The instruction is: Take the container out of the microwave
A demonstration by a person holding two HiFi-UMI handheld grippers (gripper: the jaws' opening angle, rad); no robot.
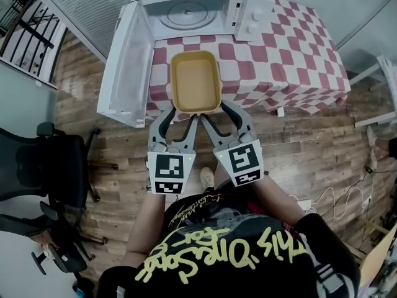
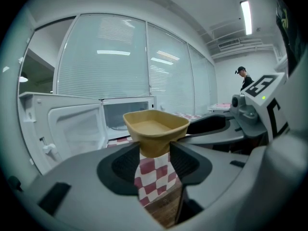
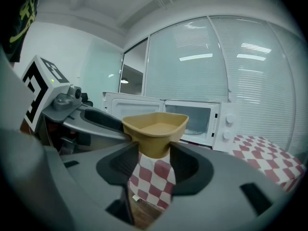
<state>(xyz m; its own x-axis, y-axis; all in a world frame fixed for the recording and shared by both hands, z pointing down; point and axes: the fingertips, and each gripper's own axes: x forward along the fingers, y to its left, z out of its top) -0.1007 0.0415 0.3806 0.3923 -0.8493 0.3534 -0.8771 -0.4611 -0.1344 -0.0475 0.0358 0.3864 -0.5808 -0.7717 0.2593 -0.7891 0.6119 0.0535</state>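
Left claw [image 2: 154,154] is clamped on the near left corner of the container [image 1: 196,82]; right claw [image 3: 154,157] is clamped on the near right corner. In each gripper view the tan wall fills the gap between the pads.

The container hangs level and clear of the cavity, above the near edge of the bench [image 1: 291,61]. The microwave [image 1: 186,8] stands at 12 o'clock from it; its door [image 1: 127,67] is swung open at 9 o'clock.

Step in hand, by judgement: withdrawal is complete and the carry is under way. The next move calls for a level set-down on the checked cloth, directly below or toward 3 o'clock. Both claws should lower together and release only once the base rests.

Pose: both claws are held out ahead of the person's chest, side by side, tilted slightly downward; they converge toward 12 o'clock.
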